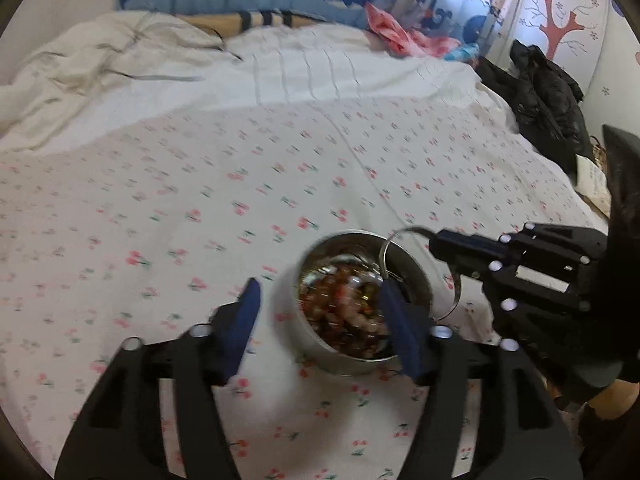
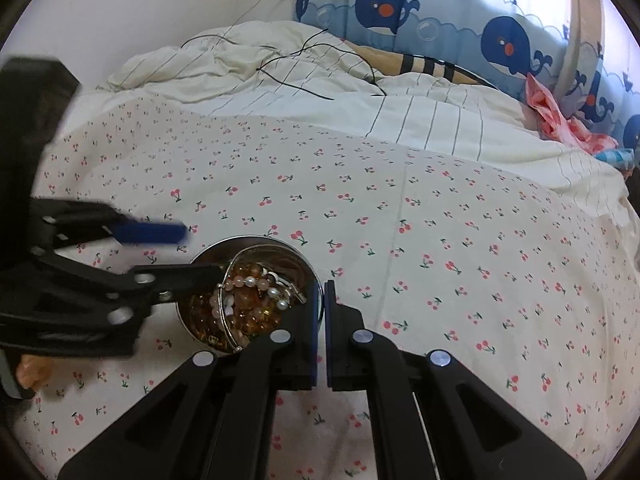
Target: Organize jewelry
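A steel bowl (image 1: 412, 276) full of bead bracelets (image 1: 344, 312) stands on the cherry-print bedsheet; it also shows in the right wrist view (image 2: 200, 258), with amber and pearl beads (image 2: 248, 300) inside. My left gripper (image 1: 320, 312) is open, its jaws either side of the bowl. My right gripper (image 2: 322, 304) is shut on a thin silver bangle (image 1: 386, 250) that hangs over the bowl's rim (image 2: 320, 300).
The bed (image 2: 400, 220) has a rumpled striped duvet (image 2: 280, 76) with black cables at the back. A whale-print curtain (image 2: 440, 12) and pink cloth (image 2: 556, 120) are behind. A black jacket (image 1: 548, 96) lies at the bed's right edge.
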Action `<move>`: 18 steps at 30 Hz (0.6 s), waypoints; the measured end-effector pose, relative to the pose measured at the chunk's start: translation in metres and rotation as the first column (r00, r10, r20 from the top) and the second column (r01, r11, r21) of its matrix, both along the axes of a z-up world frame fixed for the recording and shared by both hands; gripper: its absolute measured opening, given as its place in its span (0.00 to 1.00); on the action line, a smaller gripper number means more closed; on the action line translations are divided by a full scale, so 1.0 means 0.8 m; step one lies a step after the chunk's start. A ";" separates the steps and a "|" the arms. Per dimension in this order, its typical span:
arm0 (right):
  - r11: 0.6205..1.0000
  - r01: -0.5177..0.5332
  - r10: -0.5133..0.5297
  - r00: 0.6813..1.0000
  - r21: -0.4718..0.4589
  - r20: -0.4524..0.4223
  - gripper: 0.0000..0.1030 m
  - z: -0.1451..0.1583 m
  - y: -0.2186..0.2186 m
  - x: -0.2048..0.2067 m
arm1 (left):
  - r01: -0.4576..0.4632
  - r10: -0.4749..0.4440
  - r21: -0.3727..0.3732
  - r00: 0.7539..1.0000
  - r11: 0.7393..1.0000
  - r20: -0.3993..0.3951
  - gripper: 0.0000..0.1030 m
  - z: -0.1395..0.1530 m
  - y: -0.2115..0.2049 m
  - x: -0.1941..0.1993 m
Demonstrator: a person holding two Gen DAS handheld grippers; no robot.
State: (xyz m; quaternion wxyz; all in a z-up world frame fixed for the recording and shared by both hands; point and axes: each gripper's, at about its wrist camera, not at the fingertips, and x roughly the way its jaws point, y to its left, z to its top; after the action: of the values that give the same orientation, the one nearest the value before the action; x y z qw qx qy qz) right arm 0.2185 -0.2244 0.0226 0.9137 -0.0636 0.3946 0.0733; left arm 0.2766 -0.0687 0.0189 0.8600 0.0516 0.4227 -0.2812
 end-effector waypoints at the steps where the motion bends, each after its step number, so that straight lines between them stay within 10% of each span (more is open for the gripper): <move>1: 1.000 -0.009 0.009 1.000 -0.005 -0.005 0.03 -0.002 0.005 0.003 | -0.004 0.004 -0.003 1.000 1.000 -0.001 0.59 0.003 0.005 -0.001; 11: 0.999 -0.047 0.047 0.997 -0.001 -0.053 0.04 -0.024 0.035 0.018 | -0.084 0.083 0.033 0.996 0.996 0.030 0.77 0.021 0.042 -0.028; 13: 1.000 -0.029 0.029 0.999 0.008 -0.041 0.24 -0.020 0.030 0.013 | -0.083 0.082 0.057 0.996 0.995 0.027 0.80 0.016 0.042 -0.038; 14: 1.000 -0.015 0.016 1.000 0.011 -0.019 0.54 -0.016 0.027 0.006 | -0.083 0.081 0.068 0.996 0.994 0.028 0.81 0.013 0.042 -0.044; 15: 1.000 -0.004 0.004 1.000 0.010 0.004 0.63 -0.011 0.024 -0.001 | -0.084 0.081 0.086 0.996 0.993 0.032 0.82 0.010 0.041 -0.050; 18: 0.999 0.035 -0.036 0.999 0.024 0.040 0.64 0.008 0.010 -0.036 | -0.101 0.096 0.129 0.994 0.986 0.044 0.87 0.000 0.040 -0.071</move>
State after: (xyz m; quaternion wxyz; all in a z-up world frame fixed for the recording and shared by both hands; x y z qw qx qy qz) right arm 0.1894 -0.2164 0.0289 0.9233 -0.0474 0.3763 0.0601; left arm 0.2194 -0.0365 0.0193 0.8755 0.0925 0.4259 -0.2087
